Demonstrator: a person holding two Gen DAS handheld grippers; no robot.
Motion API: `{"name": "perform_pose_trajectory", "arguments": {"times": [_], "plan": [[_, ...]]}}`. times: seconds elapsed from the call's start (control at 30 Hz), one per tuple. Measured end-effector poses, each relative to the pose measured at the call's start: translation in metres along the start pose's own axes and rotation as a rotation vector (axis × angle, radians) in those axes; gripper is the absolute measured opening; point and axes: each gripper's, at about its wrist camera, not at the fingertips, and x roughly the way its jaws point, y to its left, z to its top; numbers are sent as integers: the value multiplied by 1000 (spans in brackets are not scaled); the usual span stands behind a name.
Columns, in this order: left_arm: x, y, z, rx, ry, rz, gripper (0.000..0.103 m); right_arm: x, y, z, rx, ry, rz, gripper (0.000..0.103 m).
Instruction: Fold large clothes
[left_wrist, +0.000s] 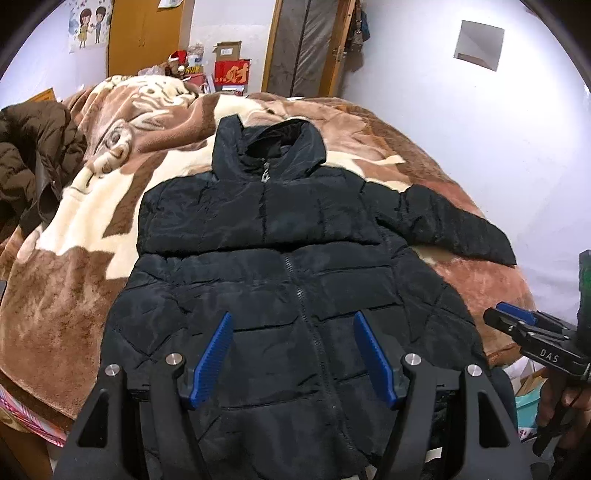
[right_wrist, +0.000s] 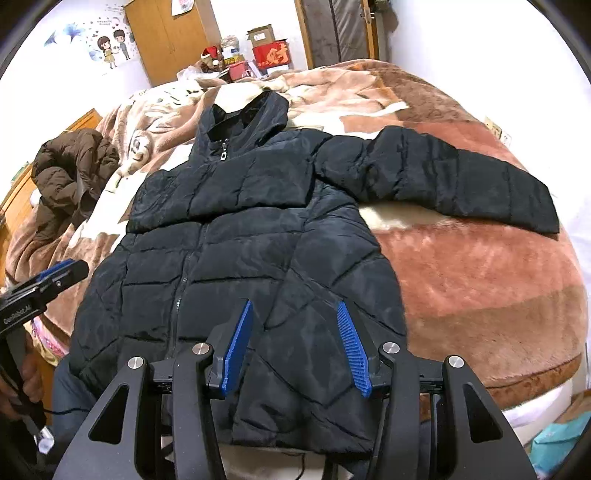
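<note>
While both grippers, left (left_wrist: 291, 354) and right (right_wrist: 295, 345), hovered with jaws apart and empty over the black jacket (right_wrist: 236, 236) lying front-up on the bed (right_wrist: 480, 280), its puffy, slick fabric seemed likely to slip from a pinch, and the right sleeve (right_wrist: 443, 177), outstretched near the bed's right edge, might slide off.

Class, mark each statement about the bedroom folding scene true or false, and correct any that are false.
1. The black quilted puffer jacket lies front up on the brown and cream plush blanket. True.
2. Both of its sleeves stretch outward. False: only one sleeve stretches out; the other is folded across the chest.
3. The left gripper grips the jacket hem. False: its blue fingers are open, holding nothing.
4. A brown puffer coat is bunched up beside the black jacket. True.
5. The right gripper is open. True.
</note>
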Motion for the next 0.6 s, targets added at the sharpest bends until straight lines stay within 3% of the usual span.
{"name": "perform_pose_trajectory", "arguments": {"times": [0.27, 0.6], "plan": [[-2, -15, 9, 30, -19, 17, 70, -4, -23, 2, 53, -15, -26, 49], [22, -25, 22, 39, 4, 20, 70, 10, -56, 11, 118, -6, -63, 49]]}}
